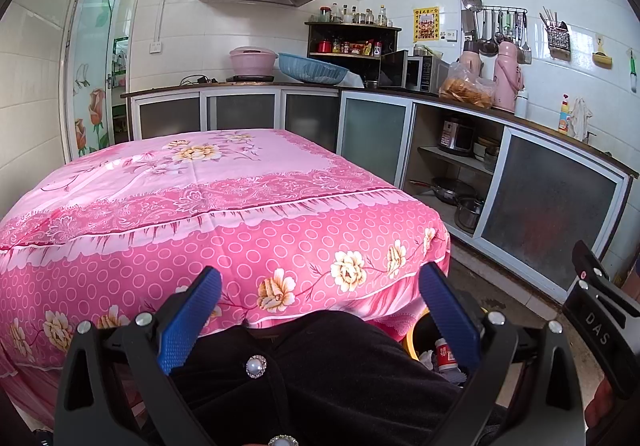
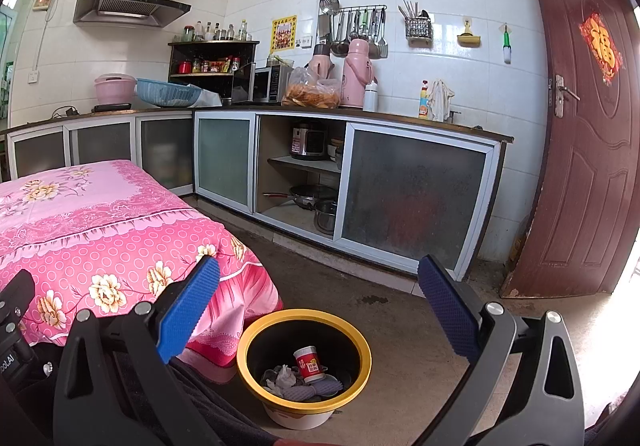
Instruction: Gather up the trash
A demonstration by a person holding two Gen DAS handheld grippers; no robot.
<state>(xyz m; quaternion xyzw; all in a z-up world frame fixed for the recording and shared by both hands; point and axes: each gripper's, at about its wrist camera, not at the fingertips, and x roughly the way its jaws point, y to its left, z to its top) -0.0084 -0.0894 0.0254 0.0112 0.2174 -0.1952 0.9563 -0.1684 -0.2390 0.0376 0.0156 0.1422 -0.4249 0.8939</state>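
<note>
My left view is mostly the pink-clothed table (image 1: 224,182); my right view alone shows the whole yellow-rimmed bin (image 2: 244,350) beside it, red cup (image 2: 309,363) inside. My left gripper (image 1: 320,310) and right gripper (image 2: 320,306) both gape, holding nothing.

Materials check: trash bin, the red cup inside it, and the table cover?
Trash bin: looks like moulded plastic, glossy yellow rim, dark inside, pale base. Red cup: probably coated paper or thin plastic, with a printed red label and white rim; can't tell which. Table cover: woven fabric, matte pink floral print; it drapes and creases at the corners.
</note>
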